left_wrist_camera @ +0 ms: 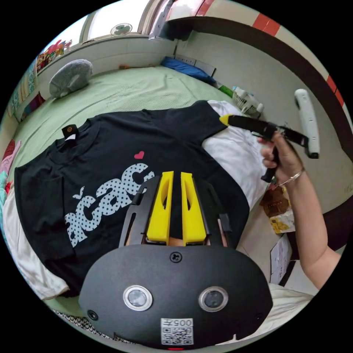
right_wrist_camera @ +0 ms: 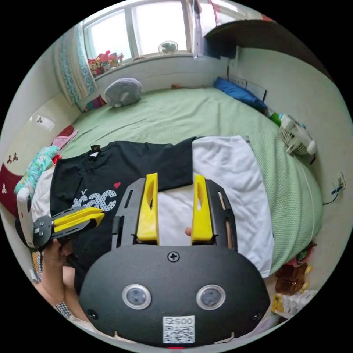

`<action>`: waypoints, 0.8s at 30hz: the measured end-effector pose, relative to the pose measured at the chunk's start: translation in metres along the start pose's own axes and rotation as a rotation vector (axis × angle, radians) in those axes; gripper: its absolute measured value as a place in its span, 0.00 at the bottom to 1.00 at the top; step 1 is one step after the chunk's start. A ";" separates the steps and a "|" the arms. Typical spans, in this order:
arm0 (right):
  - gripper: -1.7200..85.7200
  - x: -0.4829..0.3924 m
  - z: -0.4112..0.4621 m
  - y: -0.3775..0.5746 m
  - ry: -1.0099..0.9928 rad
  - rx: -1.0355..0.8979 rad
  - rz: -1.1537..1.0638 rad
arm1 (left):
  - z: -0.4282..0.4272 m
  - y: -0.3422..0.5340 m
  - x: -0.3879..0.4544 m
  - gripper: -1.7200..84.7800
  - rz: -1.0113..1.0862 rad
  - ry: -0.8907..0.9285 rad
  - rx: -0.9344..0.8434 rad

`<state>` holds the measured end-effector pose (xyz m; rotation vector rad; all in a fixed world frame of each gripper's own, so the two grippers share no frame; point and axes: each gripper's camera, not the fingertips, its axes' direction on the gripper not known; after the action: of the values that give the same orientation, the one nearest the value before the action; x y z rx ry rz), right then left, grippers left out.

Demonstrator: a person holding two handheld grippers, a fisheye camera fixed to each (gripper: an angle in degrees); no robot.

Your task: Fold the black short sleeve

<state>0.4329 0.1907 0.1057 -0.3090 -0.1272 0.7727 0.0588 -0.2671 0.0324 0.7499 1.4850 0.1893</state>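
Left fingers (left_wrist_camera: 176, 176): yellow pair standing close, a narrow gap between them, nothing gripped; they hang over the printed chest of the shirt. From the right gripper view the same gripper (right_wrist_camera: 93, 217) shows at left, held in a hand (right_wrist_camera: 55, 253), its fingers nearly together.

Right fingers (right_wrist_camera: 174, 180): yellow pair set wide apart, nothing between them; they sit over the white cloth, just by the edge of the shirt's right sleeve. In the left gripper view this gripper (left_wrist_camera: 225, 120) has its yellow tip at the sleeve's edge, whether touching I cannot tell; a hand (left_wrist_camera: 283, 158) with a bracelet holds the handle.

Black short sleeve shirt (left_wrist_camera: 110, 173): lies flat, front up, sleeves spread, pale dotted lettering and a small pink heart (left_wrist_camera: 139, 154) on the chest; collar tag toward the far side.

White cloth (right_wrist_camera: 228, 191): spread under and to the right of the shirt.

Bed (right_wrist_camera: 191, 110): green cover, carries both.

Grey pillow (right_wrist_camera: 123, 92): far end, near the window.

Small white fan (right_wrist_camera: 298, 138): right edge of the bed, by the wall.
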 end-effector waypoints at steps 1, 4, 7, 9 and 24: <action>0.16 0.004 0.013 -0.003 0.003 -0.016 0.034 | 0.002 -0.005 -0.005 0.07 -0.003 0.026 0.009; 0.14 0.007 0.035 -0.009 0.000 -0.025 0.083 | 0.011 -0.016 -0.012 0.07 0.008 0.031 -0.002; 0.10 -0.001 0.045 -0.016 0.003 0.005 0.100 | 0.018 -0.024 -0.019 0.07 0.010 0.017 -0.017; 0.08 -0.007 0.048 -0.024 0.009 0.026 0.115 | 0.020 -0.029 -0.027 0.07 -0.001 0.037 -0.013; 0.09 -0.215 0.155 -0.076 -0.138 -0.174 -0.385 | 0.029 -0.057 -0.112 0.07 -0.092 0.020 -0.006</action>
<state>0.2955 0.0233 0.2774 -0.3820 -0.3744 0.4008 0.0541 -0.3825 0.0910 0.6748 1.5339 0.1317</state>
